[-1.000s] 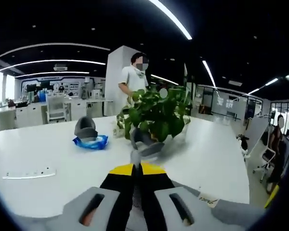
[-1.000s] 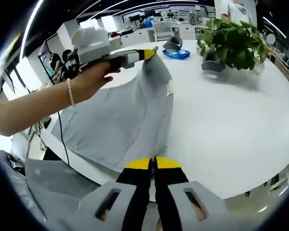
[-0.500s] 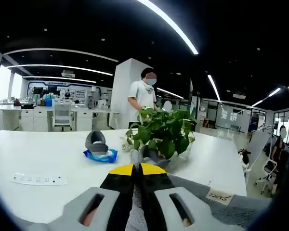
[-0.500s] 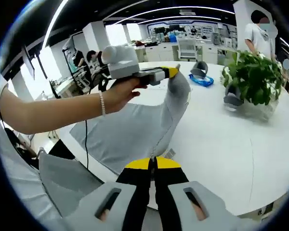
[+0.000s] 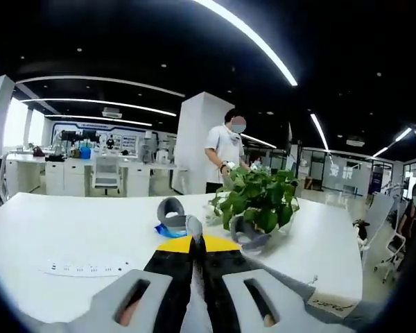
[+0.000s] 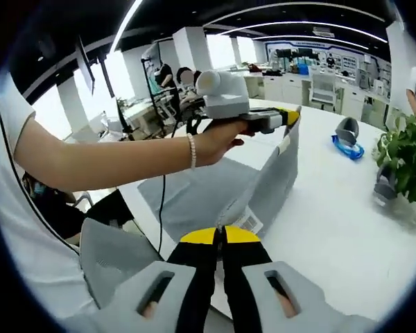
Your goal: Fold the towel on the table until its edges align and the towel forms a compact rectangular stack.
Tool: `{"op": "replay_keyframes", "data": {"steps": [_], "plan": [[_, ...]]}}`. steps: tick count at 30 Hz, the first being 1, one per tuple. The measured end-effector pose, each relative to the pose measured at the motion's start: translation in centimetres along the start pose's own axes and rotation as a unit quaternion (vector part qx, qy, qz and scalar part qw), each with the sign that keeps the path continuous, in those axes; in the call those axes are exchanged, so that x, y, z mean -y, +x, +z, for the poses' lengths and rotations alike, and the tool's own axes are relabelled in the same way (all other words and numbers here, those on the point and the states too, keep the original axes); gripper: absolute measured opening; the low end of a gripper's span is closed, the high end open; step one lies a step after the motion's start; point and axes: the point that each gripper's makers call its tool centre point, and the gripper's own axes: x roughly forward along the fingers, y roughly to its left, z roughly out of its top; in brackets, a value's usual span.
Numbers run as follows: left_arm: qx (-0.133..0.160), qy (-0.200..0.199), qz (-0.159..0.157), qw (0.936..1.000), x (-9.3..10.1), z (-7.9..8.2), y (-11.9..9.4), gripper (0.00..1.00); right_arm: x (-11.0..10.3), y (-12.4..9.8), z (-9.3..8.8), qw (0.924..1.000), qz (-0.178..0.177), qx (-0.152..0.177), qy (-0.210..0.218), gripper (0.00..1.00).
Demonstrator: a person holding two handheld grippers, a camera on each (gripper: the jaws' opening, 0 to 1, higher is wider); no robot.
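You've got the towel (image 6: 215,201) lifted off the bench (image 6: 347,229), left gripper (image 6: 286,116) clamped on one corner, right gripper (image 6: 220,234) pinched on another; no crease laid yet, so the whole fold looks ahead of you.

Can't read the print on the towel (image 6: 215,201) label (image 6: 248,222), way too small. Same with the tag (image 5: 331,303) low in the left gripper view. Towel corners vanish between both sets of closed jaws. Potted plant (image 6: 409,156) cut off at the edge.
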Motion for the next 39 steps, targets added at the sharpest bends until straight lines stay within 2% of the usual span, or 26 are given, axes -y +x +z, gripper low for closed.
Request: {"op": "replay_keyframes", "data": {"steps": [6, 13, 21, 25, 31, 35, 39], "plan": [[0.007, 0.001, 0.006, 1.0000, -2.4, 0.9, -1.6, 0.04, -3.0, 2.0, 1.8, 0.9982, 0.043, 0.001, -0.041, 0.00], [0.006, 0.008, 0.022, 0.9997, -5.7, 1.2, -3.8, 0.04, -6.4, 5.1, 3.8, 0.9920, 0.089, 0.004, -0.089, 0.00], [0.004, 0.012, 0.055, 0.9984, -10.3, 1.3, -7.1, 0.04, -9.2, 8.0, 4.8, 0.9853, 0.133, 0.000, -0.108, 0.00], [0.003, 0.007, 0.069, 0.9976, -12.2, 1.2, -8.7, 0.04, -10.9, 9.3, 5.1, 0.9799, 0.151, -0.006, -0.131, 0.00], [-0.001, 0.013, 0.085, 0.9963, -14.7, 1.1, -11.1, 0.04, -12.8, 11.1, 5.5, 0.9753, 0.169, -0.011, -0.141, 0.00], [-0.001, 0.010, 0.097, 0.9953, -16.5, 1.0, -12.5, 0.04, -14.4, 12.7, 5.9, 0.9734, 0.181, -0.003, -0.141, 0.00], [-0.007, 0.013, 0.108, 0.9941, -18.1, 0.6, -13.8, 0.04, -15.9, 14.5, 6.1, 0.9682, 0.188, 0.006, -0.164, 0.00]]}}
